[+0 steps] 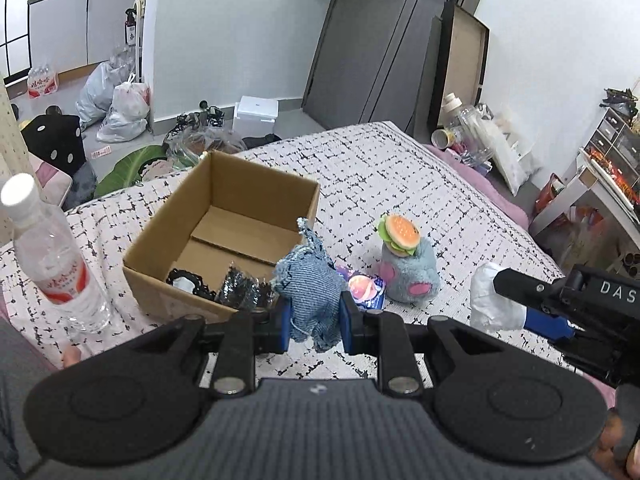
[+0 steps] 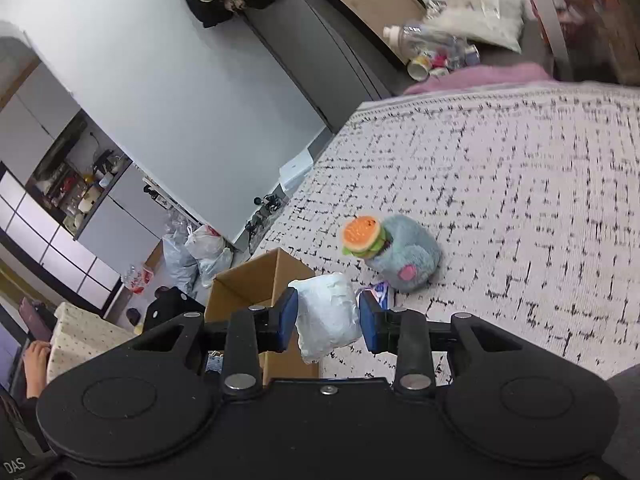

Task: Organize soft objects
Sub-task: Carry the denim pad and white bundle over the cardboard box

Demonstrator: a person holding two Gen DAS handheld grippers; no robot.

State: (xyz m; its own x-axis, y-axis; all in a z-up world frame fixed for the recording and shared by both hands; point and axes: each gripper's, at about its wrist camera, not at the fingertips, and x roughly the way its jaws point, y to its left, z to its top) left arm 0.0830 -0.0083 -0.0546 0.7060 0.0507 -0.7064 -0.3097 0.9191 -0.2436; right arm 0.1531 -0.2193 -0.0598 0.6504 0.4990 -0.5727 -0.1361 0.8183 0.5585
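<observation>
My left gripper (image 1: 314, 316) is shut on a blue denim cloth toy (image 1: 310, 284) and holds it above the bed, just right of the open cardboard box (image 1: 160, 248). The box holds two dark lacy items (image 1: 236, 288). My right gripper (image 2: 328, 316) is shut on a white soft packet (image 2: 328, 312); it also shows in the left wrist view (image 1: 490, 296) at the right. A grey-blue plush with a burger on top (image 1: 406, 264) stands on the bed and shows in the right wrist view (image 2: 394, 250). A small shiny packet (image 1: 366, 288) lies beside it.
A water bottle (image 1: 52, 260) stands left of the box. The bed cover (image 1: 400, 176) is white with black marks. Bags and clutter (image 1: 116, 108) lie on the floor beyond the bed. Shelves (image 1: 612, 152) stand at the right.
</observation>
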